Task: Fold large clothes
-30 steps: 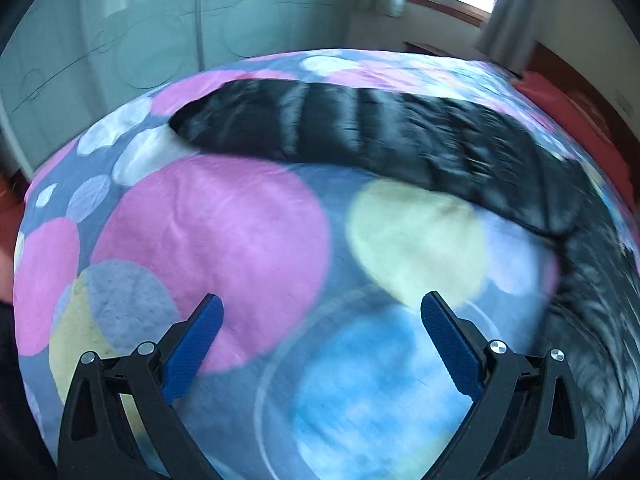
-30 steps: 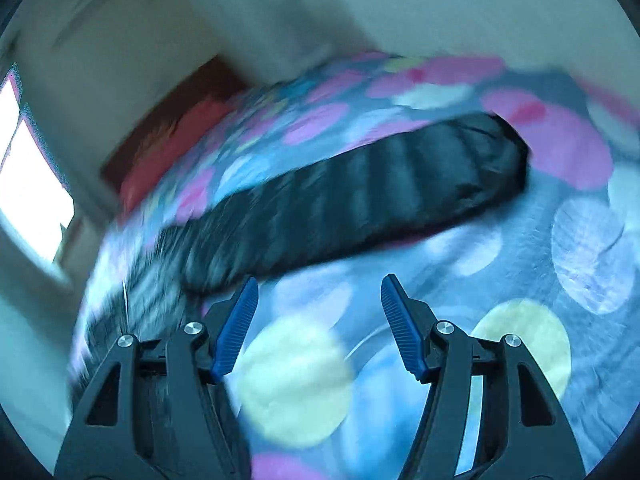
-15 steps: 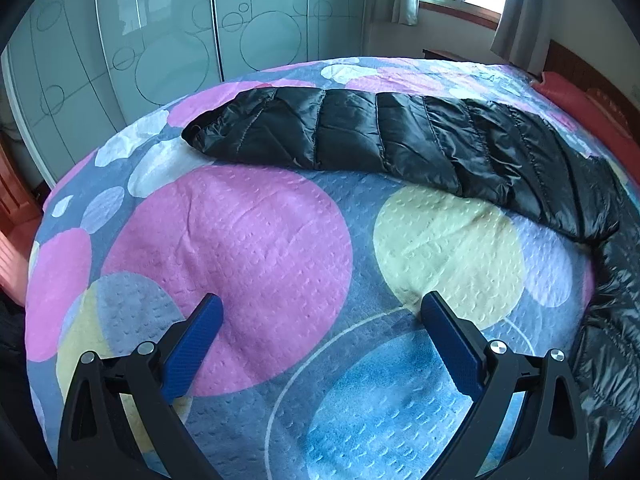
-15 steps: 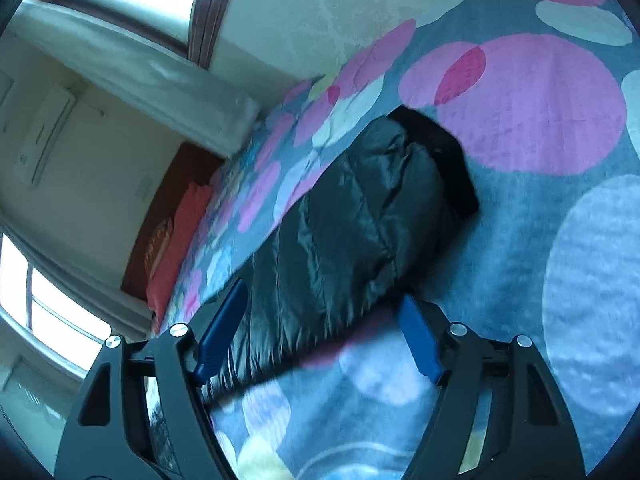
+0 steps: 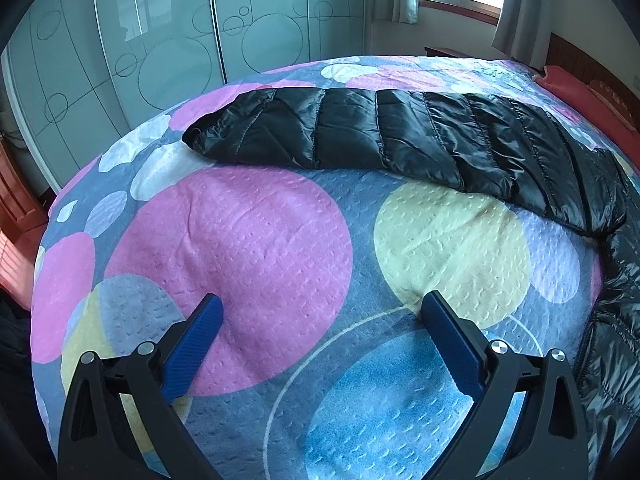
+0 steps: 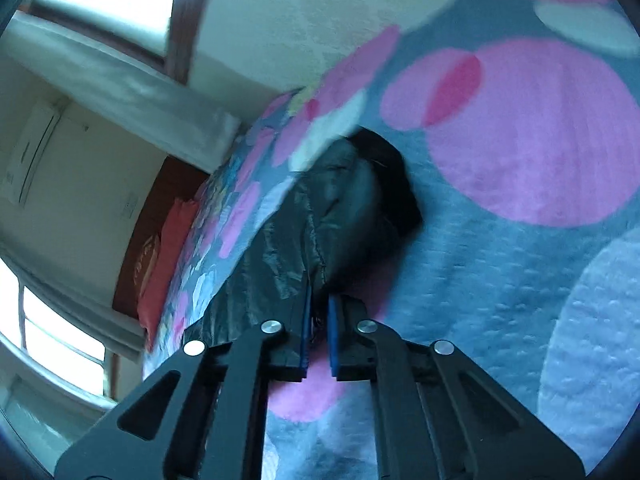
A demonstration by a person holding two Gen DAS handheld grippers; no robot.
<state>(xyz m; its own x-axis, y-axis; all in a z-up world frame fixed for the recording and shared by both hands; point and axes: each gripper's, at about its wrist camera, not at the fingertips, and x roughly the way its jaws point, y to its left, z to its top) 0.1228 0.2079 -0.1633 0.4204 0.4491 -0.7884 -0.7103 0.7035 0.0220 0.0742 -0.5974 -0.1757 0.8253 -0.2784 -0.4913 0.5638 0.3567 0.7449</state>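
One garment was in play, a black quilted down jacket (image 5: 400, 136) lying on the bed's spotted bedspread (image 5: 248, 240). Left wrist view: a long padded section, probably a sleeve, lay flat across the far part of the bed, its long axis running left to right in the picture, the narrow cuff end pointing left toward the glass wardrobe doors (image 5: 160, 48) and the wide end joining the jacket's body at the right edge, where more black quilting ran down the frame. No fold was visible; judged from this, the folding had barely begun and all of it was left to do. Left gripper (image 5: 322, 314) hovered over bare bedspread well short of the jacket, jaws spread wide, nothing between them. Right wrist view, blurred and tilted: right gripper (image 6: 318, 312) sat at the near edge of the jacket (image 6: 304, 240), jaws just closed together, a pinch of black fabric apparently caught between the blue pads (image 6: 306, 320). Here the padded length ran away from the gripper toward a dark open end (image 6: 392, 184). Red pillow (image 6: 164, 264) at the headboard, left. Judged step: first grasp for lifting this edge over.
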